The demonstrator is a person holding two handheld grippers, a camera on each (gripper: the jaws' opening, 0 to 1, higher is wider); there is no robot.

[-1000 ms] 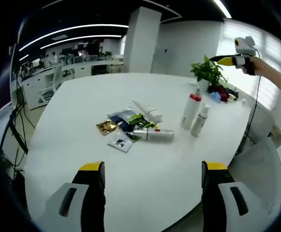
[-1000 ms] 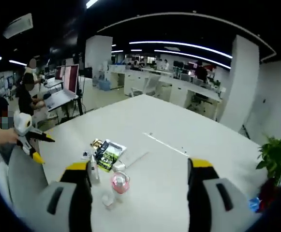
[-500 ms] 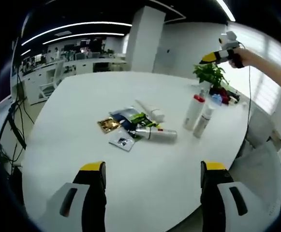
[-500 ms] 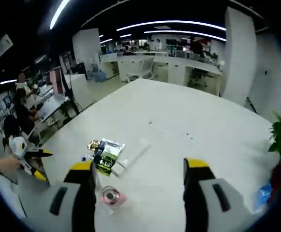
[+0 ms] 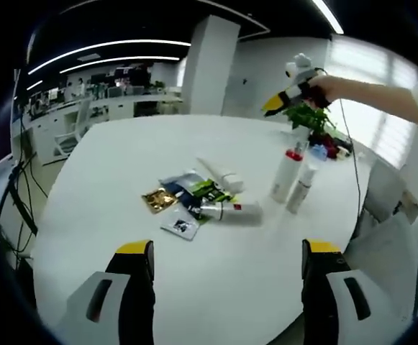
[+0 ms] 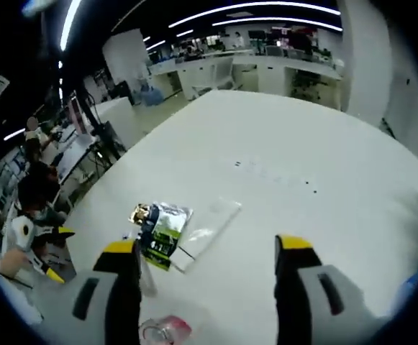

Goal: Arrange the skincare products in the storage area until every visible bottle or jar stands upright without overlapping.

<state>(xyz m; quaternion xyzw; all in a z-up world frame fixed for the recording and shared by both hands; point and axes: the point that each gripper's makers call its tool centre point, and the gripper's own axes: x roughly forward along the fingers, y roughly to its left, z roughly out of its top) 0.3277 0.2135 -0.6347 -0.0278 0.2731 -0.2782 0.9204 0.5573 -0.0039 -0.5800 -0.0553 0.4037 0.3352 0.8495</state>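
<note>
On the white round table two white bottles stand upright side by side: a red-capped bottle and a smaller bottle. A silver bottle lies on its side beside a white tube and a heap of sachets. My left gripper is open, low over the near edge, well short of the heap. My right gripper, held by a hand, hovers above the upright bottles. It is open, looking down on the red cap, the tube and the sachets.
A potted plant and small items stand at the table's far edge behind the bottles. Office desks and chairs lie beyond the table. Seated people are at the left of the right gripper view, where my left gripper also appears.
My right gripper has come down and in over the upright bottles, tipping its view down at the table. My left gripper has barely moved. Nothing on the table has shifted.
</note>
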